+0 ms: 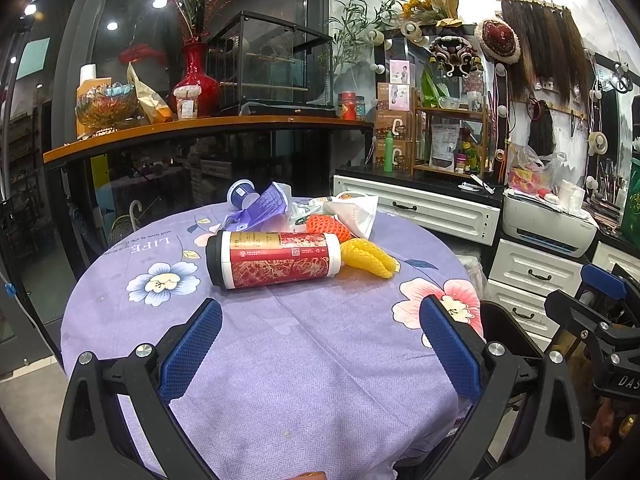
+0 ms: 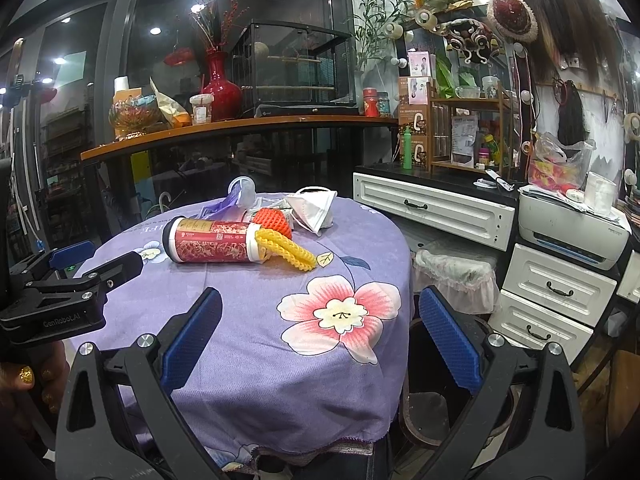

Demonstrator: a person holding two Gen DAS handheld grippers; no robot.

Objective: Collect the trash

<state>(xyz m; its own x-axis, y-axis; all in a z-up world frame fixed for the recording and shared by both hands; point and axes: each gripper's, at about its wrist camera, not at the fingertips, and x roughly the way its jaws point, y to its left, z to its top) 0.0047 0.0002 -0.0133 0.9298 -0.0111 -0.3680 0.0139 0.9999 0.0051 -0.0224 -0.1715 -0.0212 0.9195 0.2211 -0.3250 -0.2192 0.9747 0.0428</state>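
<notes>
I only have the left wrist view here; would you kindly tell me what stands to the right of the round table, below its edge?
Observer: A bin with a frilly cover stands beside the table, in front of the white drawers.
Operator: Thank you. Is my left gripper carrying anything?
Observer: No, the left gripper is open and empty, hovering at the table's left edge.
Operator: And the yellow foam net?
Observer: The yellow foam net touches the white end of the red canister, curling round it.

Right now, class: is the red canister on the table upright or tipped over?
Tipped over: the red canister lies on its side on the purple tablecloth, black cap pointing left.
</notes>
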